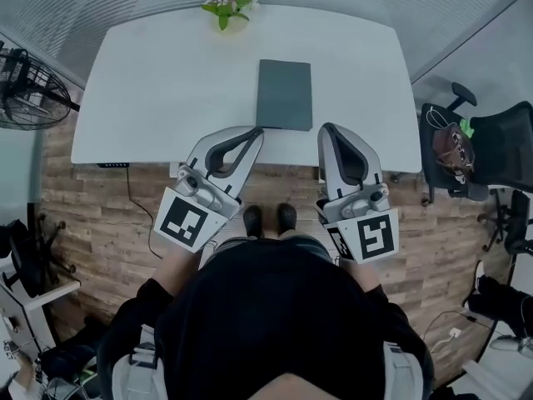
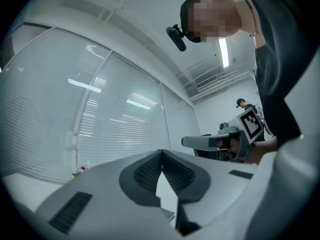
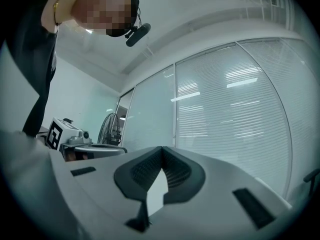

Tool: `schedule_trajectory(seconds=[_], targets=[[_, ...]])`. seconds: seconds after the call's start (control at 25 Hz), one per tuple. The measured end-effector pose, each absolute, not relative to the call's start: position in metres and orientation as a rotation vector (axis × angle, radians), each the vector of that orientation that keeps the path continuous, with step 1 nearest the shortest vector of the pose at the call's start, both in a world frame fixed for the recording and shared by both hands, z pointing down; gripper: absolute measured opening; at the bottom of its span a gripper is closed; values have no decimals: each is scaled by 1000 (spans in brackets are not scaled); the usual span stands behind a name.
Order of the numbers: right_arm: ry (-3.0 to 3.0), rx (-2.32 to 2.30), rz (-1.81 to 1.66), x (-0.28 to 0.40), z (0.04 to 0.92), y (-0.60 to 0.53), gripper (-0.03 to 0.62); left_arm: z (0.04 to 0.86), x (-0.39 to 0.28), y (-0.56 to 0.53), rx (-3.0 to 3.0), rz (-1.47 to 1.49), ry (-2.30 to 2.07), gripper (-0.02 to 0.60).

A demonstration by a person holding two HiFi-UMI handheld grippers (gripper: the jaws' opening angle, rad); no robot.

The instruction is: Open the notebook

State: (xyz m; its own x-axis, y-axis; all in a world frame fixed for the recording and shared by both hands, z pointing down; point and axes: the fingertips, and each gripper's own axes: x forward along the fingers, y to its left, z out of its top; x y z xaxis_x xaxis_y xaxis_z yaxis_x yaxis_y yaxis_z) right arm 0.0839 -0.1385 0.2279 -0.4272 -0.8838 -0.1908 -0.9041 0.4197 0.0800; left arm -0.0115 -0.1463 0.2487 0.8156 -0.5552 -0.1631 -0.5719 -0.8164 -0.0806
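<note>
1. Approach stage; closed notebook (image 1: 284, 94) flat on table (image 1: 166, 82), just past both tips.
2. Pinched shut, empty: left gripper (image 1: 256, 132), right gripper (image 1: 326, 128).
3. Next, probably: part jaws; catch cover edge; lift.

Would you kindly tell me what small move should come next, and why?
Probably open the right hand-held gripper and ease it toward the notebook's right edge: that gripper and the left hand-held gripper are shut and empty, and the notebook lies closed.

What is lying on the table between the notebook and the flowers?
Nothing: in the head view only bare white table lies between the closed notebook and the flowers.
</note>
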Motion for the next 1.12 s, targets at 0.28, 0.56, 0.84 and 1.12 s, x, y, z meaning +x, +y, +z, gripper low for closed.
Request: schedule_trajectory(seconds=[0.28, 0.56, 0.84, 1.12], targets=[[2572, -1539, 195, 100, 228, -151, 5, 252, 7, -161, -2857, 179, 962, 12], [2575, -1567, 203, 118, 235, -161, 5, 271, 27, -178, -2861, 71, 952, 15], [2557, -1622, 178, 136, 242, -160, 5, 304, 50, -191, -2873, -52, 925, 38], [2542, -1657, 167, 145, 246, -155, 5, 340, 67, -201, -2909, -202, 909, 156]])
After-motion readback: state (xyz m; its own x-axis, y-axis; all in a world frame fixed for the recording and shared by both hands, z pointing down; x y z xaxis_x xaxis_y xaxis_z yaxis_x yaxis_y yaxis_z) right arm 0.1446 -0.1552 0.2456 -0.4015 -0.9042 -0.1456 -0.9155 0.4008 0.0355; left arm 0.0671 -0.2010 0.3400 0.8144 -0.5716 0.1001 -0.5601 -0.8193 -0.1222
